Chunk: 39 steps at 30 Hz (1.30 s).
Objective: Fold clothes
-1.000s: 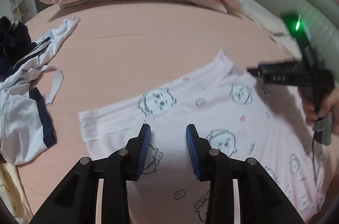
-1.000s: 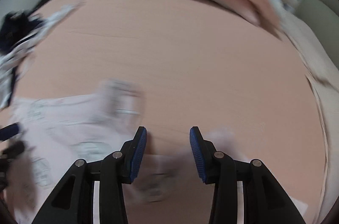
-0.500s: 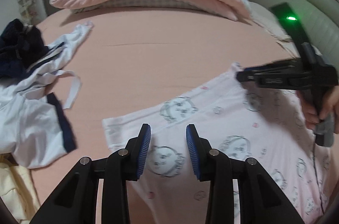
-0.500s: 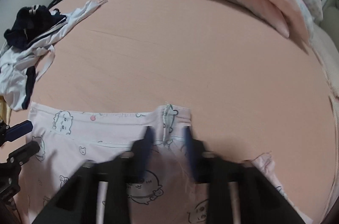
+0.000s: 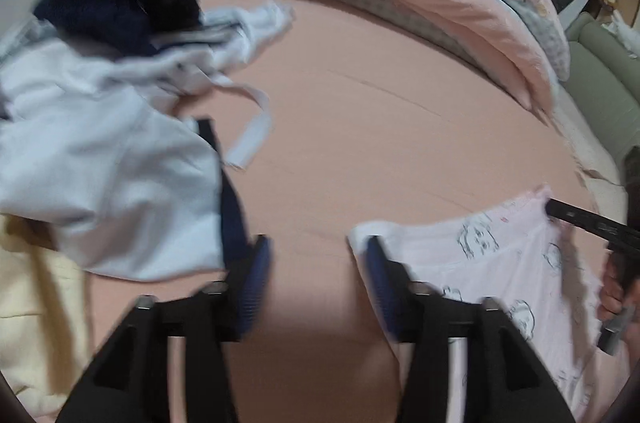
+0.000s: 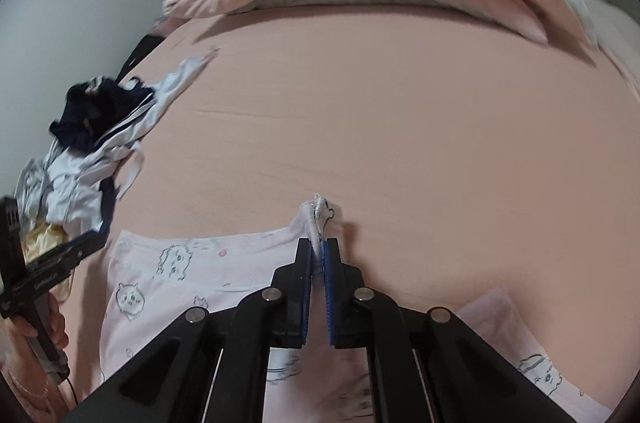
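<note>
- The pale pink garment [image 6: 208, 287] (printed with cartoon faces) lies spread on the bed, one upper corner lifted, pinched.
- A white-and-navy garment [image 5: 112, 159], apparently crumpled, lies well apart.

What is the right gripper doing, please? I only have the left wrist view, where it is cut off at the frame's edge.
Observer: The right gripper is shut on the far corner of the pink printed garment; a tuft of hem sticks out past its tips.
Operator: Thank you. Is there any cloth to the right of it as well?
Observer: Yes, a pale pink flap lies flat on the bedsheet just to the right of that gripper, not touching it.
</note>
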Each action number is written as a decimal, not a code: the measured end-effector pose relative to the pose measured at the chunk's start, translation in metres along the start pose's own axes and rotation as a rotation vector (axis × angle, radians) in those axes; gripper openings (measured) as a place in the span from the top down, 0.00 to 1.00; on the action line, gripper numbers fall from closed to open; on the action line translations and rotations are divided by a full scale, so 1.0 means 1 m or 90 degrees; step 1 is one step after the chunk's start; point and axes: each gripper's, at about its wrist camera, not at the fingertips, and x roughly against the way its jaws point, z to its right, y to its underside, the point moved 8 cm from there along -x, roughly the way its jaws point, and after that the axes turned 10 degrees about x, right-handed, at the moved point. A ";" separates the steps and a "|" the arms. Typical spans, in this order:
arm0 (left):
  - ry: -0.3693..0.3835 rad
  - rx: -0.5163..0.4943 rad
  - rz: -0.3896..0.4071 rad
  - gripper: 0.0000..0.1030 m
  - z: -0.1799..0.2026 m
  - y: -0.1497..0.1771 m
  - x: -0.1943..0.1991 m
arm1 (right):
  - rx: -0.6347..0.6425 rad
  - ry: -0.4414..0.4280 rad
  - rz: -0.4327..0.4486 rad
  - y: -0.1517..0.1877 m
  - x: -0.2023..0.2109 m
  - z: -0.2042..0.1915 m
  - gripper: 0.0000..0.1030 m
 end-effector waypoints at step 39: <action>-0.027 -0.220 -0.057 0.69 0.074 0.019 -0.048 | -0.017 0.023 -0.048 -0.004 0.003 -0.003 0.90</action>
